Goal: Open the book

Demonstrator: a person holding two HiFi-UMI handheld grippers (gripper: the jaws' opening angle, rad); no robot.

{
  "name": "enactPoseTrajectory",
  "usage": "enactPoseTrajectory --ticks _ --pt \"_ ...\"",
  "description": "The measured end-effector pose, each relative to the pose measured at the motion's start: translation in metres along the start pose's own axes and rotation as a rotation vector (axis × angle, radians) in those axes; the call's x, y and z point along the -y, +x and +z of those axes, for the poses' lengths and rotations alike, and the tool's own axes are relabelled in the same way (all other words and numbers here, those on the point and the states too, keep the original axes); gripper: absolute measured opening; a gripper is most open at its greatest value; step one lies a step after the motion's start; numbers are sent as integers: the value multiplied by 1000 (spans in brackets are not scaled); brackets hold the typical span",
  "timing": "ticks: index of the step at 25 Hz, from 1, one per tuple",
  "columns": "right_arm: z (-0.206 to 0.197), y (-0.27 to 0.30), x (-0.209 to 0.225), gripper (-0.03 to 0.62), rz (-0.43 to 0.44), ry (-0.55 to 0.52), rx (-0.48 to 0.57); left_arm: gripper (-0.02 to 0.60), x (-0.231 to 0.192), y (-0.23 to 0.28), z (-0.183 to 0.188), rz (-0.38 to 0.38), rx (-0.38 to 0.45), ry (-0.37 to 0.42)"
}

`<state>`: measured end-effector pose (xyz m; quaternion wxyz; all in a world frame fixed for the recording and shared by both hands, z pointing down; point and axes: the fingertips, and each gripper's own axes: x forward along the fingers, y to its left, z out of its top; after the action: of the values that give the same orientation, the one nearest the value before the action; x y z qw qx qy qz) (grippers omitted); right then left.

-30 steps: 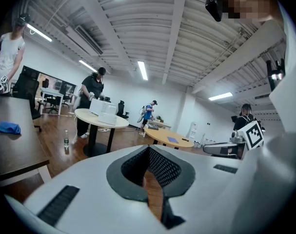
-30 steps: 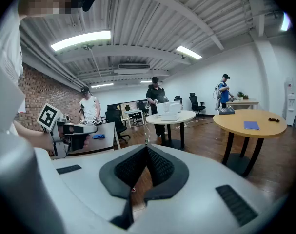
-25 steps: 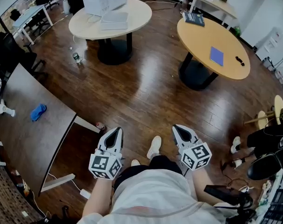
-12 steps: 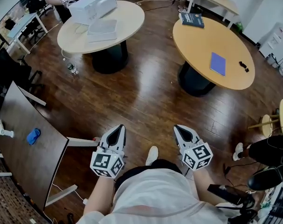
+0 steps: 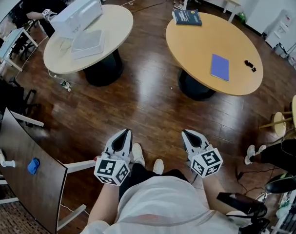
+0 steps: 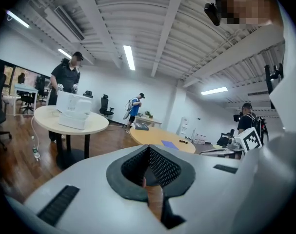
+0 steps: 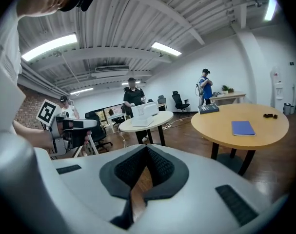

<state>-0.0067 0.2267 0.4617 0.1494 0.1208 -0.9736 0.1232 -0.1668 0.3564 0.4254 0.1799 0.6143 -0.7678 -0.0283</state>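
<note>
A thin blue book (image 5: 219, 66) lies closed on the round wooden table (image 5: 201, 43) at the far right, seen as the blue book (image 7: 243, 127) in the right gripper view and as the blue book (image 6: 169, 144) in the left gripper view. A thicker dark book (image 5: 187, 17) lies at that table's far edge. My left gripper (image 5: 122, 133) and right gripper (image 5: 189, 134) hang close to my body over the wood floor, far from the table. The left gripper (image 6: 148, 148) and right gripper (image 7: 147, 148) are both shut with nothing between the jaws.
A second round table (image 5: 55, 57) at the far left carries a white machine (image 5: 77, 11) and a flat tray. A dark desk (image 5: 26, 179) with a blue cloth (image 5: 33, 165) stands at my near left. A bottle (image 5: 65, 85) stands on the floor. A small black object (image 5: 250, 66) lies near the blue book. Several people stand at the back.
The whole room has shifted in view: both round tables slid left and nearer, the dark desk dropped toward the lower left. Both grippers kept their place in front of my body, still shut.
</note>
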Motion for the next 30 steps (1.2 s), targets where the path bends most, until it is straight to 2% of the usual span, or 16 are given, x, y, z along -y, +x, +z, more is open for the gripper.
enactPoseTrajectory --ticks 7,12,16,20,24,30 --pt "23 31 51 2 -109 18 18 11 -9 79 24 -118 -12 35" --pt "55 69 91 2 -225 34 60 11 -31 150 45 -233 -36 58" --pt "76 85 126 2 -351 78 91 11 -36 209 67 -344 -62 79" --pt "85 77 154 1 -484 129 114 11 -30 255 78 -454 -89 110" --pt "82 52 180 1 -605 159 115 11 -12 293 81 -535 -113 110" --pt "75 27 220 1 -690 201 133 11 30 340 71 -617 -160 117"
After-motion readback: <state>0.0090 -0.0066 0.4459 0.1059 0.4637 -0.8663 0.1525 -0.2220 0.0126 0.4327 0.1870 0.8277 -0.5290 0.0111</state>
